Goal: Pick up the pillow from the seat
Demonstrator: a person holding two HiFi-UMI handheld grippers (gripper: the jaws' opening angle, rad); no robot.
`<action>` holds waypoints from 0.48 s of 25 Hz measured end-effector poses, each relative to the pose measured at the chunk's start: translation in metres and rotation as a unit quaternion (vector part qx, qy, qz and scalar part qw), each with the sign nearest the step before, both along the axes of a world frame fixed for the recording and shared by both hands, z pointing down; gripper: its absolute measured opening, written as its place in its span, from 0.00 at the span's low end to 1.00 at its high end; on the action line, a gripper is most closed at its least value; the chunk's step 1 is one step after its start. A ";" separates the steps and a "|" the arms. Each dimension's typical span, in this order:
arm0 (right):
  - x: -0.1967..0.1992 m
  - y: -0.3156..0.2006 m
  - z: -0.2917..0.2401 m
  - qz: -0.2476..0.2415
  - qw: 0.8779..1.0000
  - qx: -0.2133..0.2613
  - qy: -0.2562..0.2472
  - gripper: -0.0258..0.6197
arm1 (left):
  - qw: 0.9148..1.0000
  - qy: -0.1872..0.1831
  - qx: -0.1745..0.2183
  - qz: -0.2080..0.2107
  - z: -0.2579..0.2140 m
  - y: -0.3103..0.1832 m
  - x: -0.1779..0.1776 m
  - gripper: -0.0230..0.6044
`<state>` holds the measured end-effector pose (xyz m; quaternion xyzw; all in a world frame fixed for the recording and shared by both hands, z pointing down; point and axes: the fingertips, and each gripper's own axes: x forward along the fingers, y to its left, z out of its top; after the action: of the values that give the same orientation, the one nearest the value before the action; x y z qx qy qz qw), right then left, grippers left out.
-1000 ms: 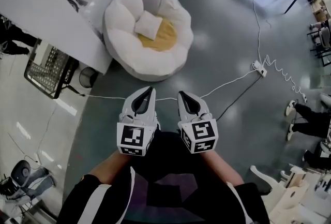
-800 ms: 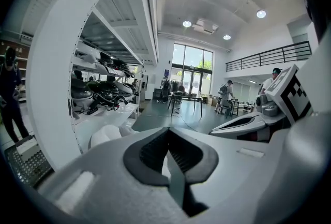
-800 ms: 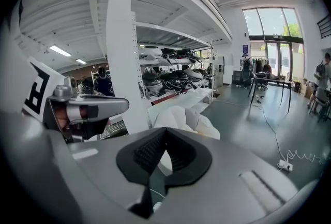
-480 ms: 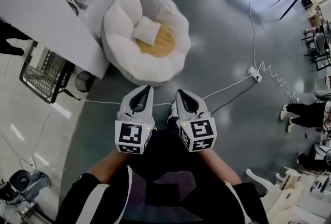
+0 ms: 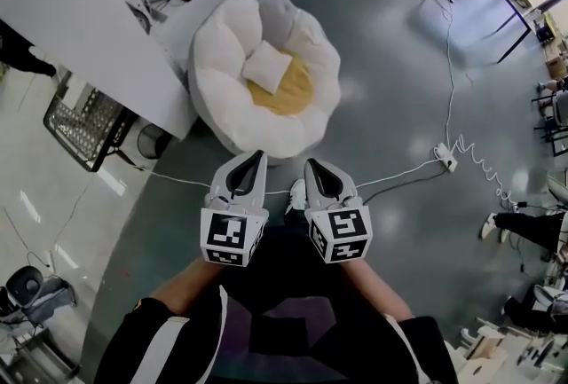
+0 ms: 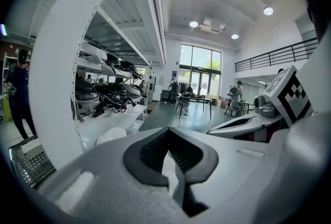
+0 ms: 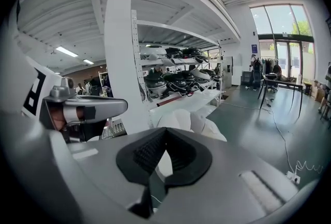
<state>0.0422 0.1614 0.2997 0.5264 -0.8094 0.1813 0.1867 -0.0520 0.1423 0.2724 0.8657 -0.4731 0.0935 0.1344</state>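
Grey polished floor fills the head view. A round white seat (image 5: 217, 98) sits close against the white shelf unit (image 5: 80, 19), and the white pillow (image 5: 266, 67) lies tilted on its yellow middle, well ahead of both grippers. The left gripper (image 5: 256, 159) and right gripper (image 5: 312, 166) point side by side towards it, each cube showing black-and-white square markers. A white cable (image 5: 399, 169) crosses the floor just past their tips. Bare floor opens to the right, and a wire basket (image 5: 84, 129) stands to the left.

Left gripper view: the left gripper (image 6: 168, 132) has its jaws pressed together on nothing, with the shelves (image 6: 111, 93) rising at the left.

Right gripper view: the right gripper (image 7: 165, 132) is likewise closed and empty. The seat (image 7: 191, 122) lies beyond its tip, and open floor stretches to the right.
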 end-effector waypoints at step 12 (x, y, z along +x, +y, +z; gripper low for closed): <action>0.029 -0.059 0.010 -0.066 0.998 -0.013 -0.021 0.04 | 0.998 -0.017 -0.018 -0.054 0.007 -0.047 0.033 0.04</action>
<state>0.0707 0.1023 0.3096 0.4657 -0.8435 0.1906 0.1876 -0.0185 0.0950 0.2791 0.8347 -0.5194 0.1090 0.1467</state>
